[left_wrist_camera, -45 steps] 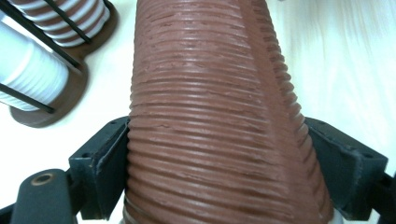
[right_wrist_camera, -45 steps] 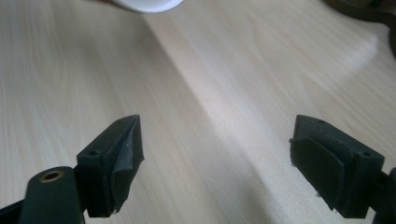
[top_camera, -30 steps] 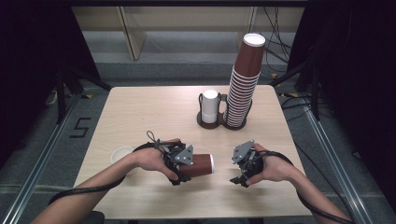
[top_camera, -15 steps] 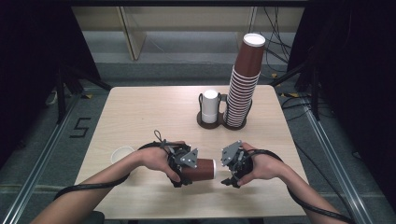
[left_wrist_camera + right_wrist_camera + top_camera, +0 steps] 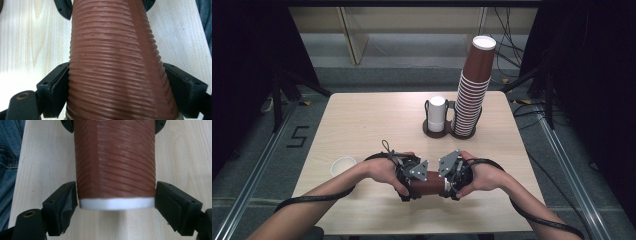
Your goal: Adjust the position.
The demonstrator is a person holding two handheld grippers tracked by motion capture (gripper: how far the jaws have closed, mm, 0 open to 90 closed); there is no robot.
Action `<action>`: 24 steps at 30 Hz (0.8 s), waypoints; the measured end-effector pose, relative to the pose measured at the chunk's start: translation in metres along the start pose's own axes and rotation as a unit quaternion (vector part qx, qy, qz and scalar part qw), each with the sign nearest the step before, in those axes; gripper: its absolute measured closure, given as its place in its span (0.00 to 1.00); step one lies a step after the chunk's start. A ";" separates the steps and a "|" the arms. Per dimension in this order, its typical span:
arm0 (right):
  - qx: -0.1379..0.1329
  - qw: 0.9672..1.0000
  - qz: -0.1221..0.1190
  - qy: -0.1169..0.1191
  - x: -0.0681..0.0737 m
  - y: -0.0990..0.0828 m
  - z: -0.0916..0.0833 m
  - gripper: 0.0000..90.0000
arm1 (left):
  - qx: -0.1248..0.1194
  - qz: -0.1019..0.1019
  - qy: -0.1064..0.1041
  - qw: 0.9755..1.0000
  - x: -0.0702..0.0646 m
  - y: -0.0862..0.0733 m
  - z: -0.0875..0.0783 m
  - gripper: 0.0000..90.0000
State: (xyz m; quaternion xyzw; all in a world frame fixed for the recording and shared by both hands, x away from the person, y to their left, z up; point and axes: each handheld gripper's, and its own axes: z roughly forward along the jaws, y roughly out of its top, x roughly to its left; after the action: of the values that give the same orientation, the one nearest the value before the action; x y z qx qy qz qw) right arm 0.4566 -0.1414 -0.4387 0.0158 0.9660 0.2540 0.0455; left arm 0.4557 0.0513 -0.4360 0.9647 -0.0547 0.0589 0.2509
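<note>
The table [image 5: 362, 120] takes up the middle of the high view. At its upper right a tall stack [image 5: 473, 90] of brown cups is set in a holder [image 5: 432, 132], with a white cup [image 5: 437, 114] beside it. A small white lid [image 5: 343, 165] lies at lower left.

At lower centre a brown ribbed cup [image 5: 427, 183] is held level between the two grippers. The left gripper [image 5: 117, 82] is closed on the wider part of its wall, both pads pressed against the ribs. The right gripper [image 5: 116, 202] is set about the white-rimmed end, its jaws just beside the wall; whether the pads press cannot be told.

The cup is judged light, thin and easily crushed. The ribs should give friction. A gentle hold across the wall near the stiffer rim is advised.
</note>
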 end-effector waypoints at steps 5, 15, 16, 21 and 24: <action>0.001 1.000 0.000 0.004 0.001 0.005 0.004 0.22 | -0.002 0.003 -0.001 1.000 0.000 0.002 0.001 0.16; 0.003 1.000 0.006 0.003 0.003 0.009 0.009 0.22 | -0.007 0.005 -0.005 1.000 -0.001 0.003 0.004 0.16; -0.004 1.000 -0.010 0.012 0.001 0.009 0.011 0.22 | -0.007 0.013 -0.001 1.000 0.000 0.004 0.004 0.16; -0.009 1.000 -0.022 0.017 0.000 0.010 0.014 0.22 | -0.007 0.017 -0.004 1.000 0.000 0.004 0.004 0.16; -0.009 1.000 -0.016 0.020 0.000 0.009 0.014 0.23 | -0.009 -0.009 -0.007 1.000 -0.003 0.003 0.004 0.16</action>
State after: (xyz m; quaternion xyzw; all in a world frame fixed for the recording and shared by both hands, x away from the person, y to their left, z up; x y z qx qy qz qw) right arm 0.4579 -0.1268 -0.4462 -0.0054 0.9645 0.2621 0.0308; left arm 0.4522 0.0468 -0.4387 0.9632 -0.0483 0.0498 0.2597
